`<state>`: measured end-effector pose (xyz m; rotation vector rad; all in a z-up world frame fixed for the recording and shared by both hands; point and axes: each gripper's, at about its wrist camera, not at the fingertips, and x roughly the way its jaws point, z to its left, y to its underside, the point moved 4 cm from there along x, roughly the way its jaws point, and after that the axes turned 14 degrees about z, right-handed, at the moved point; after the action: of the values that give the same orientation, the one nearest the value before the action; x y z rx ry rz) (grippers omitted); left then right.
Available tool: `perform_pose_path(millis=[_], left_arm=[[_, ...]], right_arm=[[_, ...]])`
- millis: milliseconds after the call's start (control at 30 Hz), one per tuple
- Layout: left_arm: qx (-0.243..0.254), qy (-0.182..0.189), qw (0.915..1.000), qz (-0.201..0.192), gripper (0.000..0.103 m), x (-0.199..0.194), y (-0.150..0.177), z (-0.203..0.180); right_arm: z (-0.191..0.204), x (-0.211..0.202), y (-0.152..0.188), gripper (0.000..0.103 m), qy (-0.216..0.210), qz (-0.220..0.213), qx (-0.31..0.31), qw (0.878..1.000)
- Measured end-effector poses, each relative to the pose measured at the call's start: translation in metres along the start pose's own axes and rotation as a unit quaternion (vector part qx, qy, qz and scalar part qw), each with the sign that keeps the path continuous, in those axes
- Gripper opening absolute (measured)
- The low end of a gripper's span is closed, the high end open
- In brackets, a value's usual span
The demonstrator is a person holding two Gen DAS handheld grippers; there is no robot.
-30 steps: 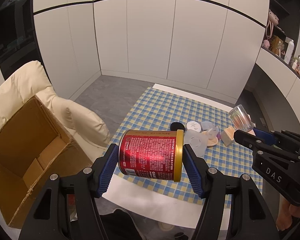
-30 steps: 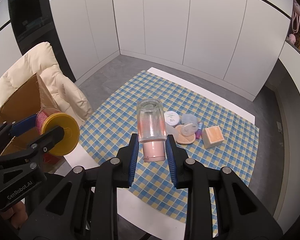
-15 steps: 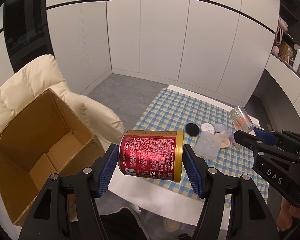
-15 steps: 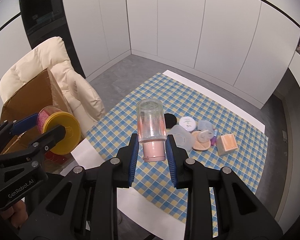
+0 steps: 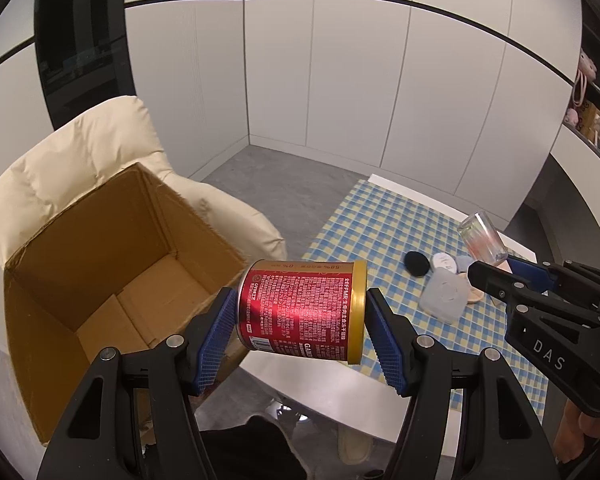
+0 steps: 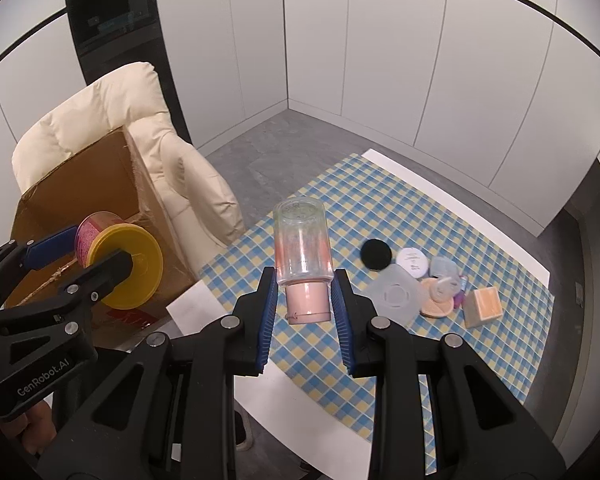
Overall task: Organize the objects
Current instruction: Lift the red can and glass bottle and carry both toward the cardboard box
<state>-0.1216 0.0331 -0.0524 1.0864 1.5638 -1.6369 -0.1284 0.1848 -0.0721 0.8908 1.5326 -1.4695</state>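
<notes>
My left gripper [image 5: 302, 334] is shut on a red can [image 5: 302, 310] with a gold rim and yellow lid, held on its side in the air beside the open cardboard box [image 5: 112, 280]. The can also shows in the right wrist view [image 6: 118, 258]. My right gripper [image 6: 305, 304] is shut on a clear bottle with a pink cap [image 6: 304, 258], held bottom-up above the checkered table [image 6: 380, 208]. The bottle shows at the right of the left wrist view [image 5: 482, 236].
The box [image 6: 80, 184] sits on a cream armchair [image 6: 112, 120] left of the table. On the cloth lie a black puff [image 6: 376, 254], a white round jar [image 6: 412, 262], a clear lidded container [image 6: 394, 294], a peach puff [image 6: 436, 306] and a tan block [image 6: 484, 306].
Both grippers have swung left toward the box with their loads. The box and armchair now fill more of both views, and the table items have slid right.
</notes>
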Motion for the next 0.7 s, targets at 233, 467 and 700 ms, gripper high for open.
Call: perform_pose_path(millis=[233, 467, 700], left_arm=[[-0.012, -0.006, 0.9999, 0.001, 0.065, -0.003, 0.004, 0.015], [-0.03, -0.016, 0.9994, -0.004, 0.065, -0.008, 0.007, 0.034], [-0.041, -0.024, 0.9989, -0.003, 0.065, -0.01, 0.011, 0.049]], right_arm=[[0.011, 0.003, -0.006, 0.028, -0.008, 0.0, -0.004, 1.0], [0.029, 0.005, -0.011, 0.028, -0.021, 0.0, -0.016, 1.0], [0.048, 0.006, -0.016, 0.028, -0.03, -0.002, -0.028, 0.999]])
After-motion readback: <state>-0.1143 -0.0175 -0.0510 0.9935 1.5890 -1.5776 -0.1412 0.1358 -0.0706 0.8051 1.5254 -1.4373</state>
